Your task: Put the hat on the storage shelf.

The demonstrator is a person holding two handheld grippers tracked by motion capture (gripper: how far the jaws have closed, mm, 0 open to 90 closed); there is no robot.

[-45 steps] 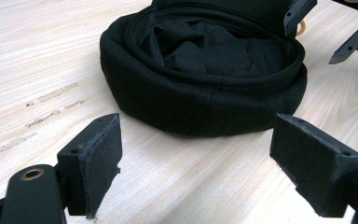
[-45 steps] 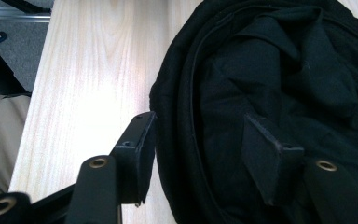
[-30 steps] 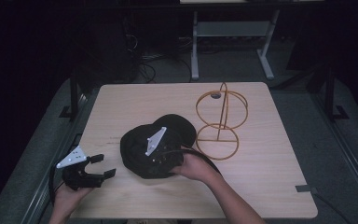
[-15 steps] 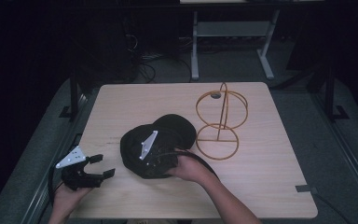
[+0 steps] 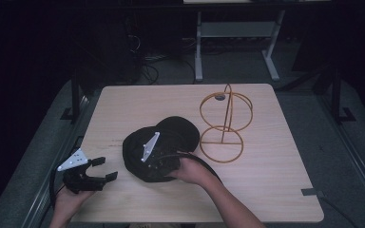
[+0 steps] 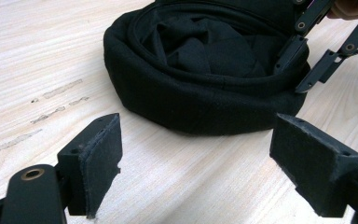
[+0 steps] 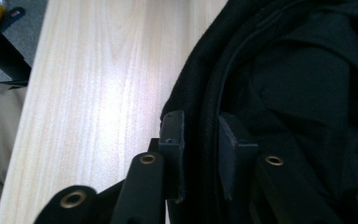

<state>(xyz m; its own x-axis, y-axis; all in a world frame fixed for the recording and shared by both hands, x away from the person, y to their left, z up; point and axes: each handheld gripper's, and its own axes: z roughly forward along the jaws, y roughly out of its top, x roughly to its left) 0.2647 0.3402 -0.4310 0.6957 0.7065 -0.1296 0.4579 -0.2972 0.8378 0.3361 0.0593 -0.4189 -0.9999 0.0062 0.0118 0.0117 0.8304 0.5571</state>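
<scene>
A black cap [image 5: 171, 137] lies upside down in the middle of the wooden table [image 5: 266, 180], its hollow facing up. My right gripper [image 5: 157, 166], with a grey plate on top, reaches into it from the person's right hand [image 5: 192, 170]. In the right gripper view, the right gripper [image 7: 200, 140] is shut on the cap's rim [image 7: 205, 93], one jaw outside and one inside. My left gripper [image 5: 105, 170] is open near the table's front left, to the left of the cap. In the left gripper view, the left gripper [image 6: 196, 154] holds nothing and points at the cap [image 6: 200, 93].
An orange wire stand [image 5: 224, 124], a ring base with an upright loop frame, sits just right of the cap. Bare wood lies along the table's left, far and right sides. Dark floor and desk legs surround the table.
The right hand and its gripper have crept a little to the left over the cap. The left gripper has hardly moved.
</scene>
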